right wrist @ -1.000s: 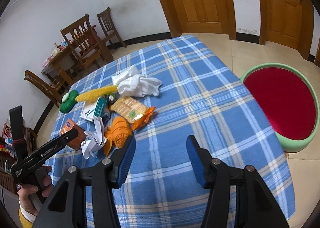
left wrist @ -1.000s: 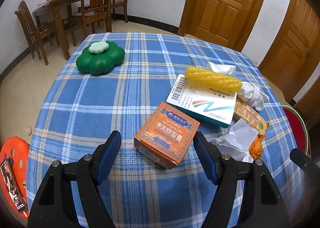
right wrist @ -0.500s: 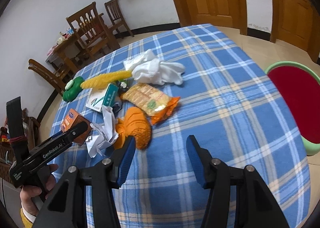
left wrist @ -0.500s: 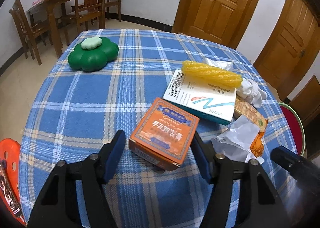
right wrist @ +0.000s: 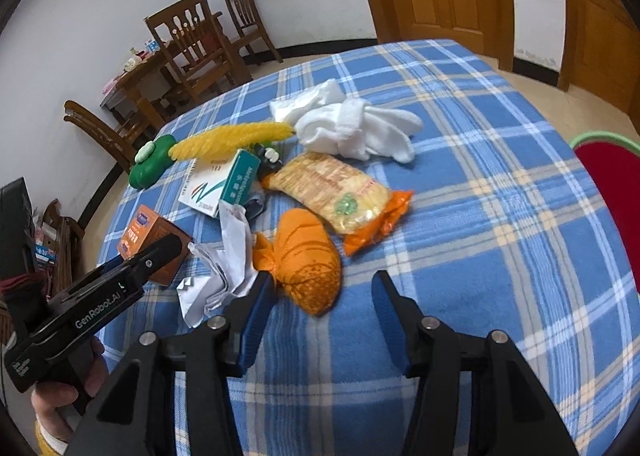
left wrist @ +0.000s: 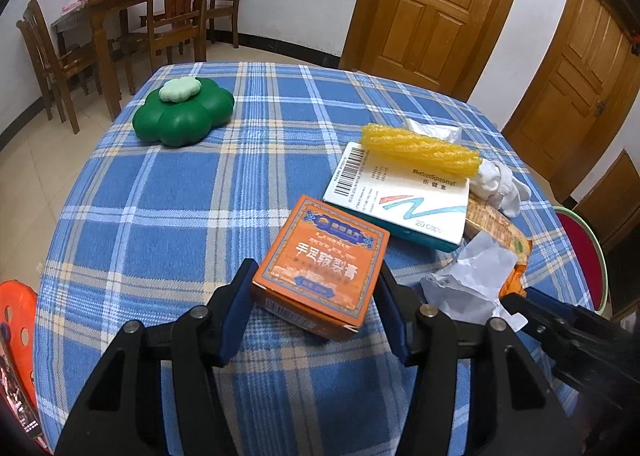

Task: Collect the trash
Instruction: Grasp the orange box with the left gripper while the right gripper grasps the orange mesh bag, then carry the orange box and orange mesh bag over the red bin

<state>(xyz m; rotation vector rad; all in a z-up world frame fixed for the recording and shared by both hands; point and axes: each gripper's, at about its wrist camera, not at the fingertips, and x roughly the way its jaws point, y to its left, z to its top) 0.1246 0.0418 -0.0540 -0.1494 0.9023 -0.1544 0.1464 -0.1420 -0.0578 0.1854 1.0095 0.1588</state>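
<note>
Trash lies on a blue plaid table (left wrist: 160,216). My left gripper (left wrist: 316,312) is open with its jaws on both sides of an orange box (left wrist: 324,264), close to its sides. The box also shows in the right wrist view (right wrist: 152,232). Behind it lie a white medicine box (left wrist: 400,196), a yellow foam net (left wrist: 420,150), crumpled white paper (left wrist: 468,280) and a white cloth (left wrist: 500,184). My right gripper (right wrist: 320,304) is open, just short of an orange pouch (right wrist: 308,264). A yellow snack packet (right wrist: 332,192) lies beyond it.
A green flower-shaped container (left wrist: 184,116) stands at the table's far left. A red stool with green rim (right wrist: 612,184) stands to the right of the table. An orange stool (left wrist: 16,320) is at the lower left. Wooden chairs (left wrist: 176,12) and doors (left wrist: 436,4) stand behind.
My left gripper moved forward until its jaws flank the orange box, and narrowed. My right gripper moved forward and left toward the orange pouch.
</note>
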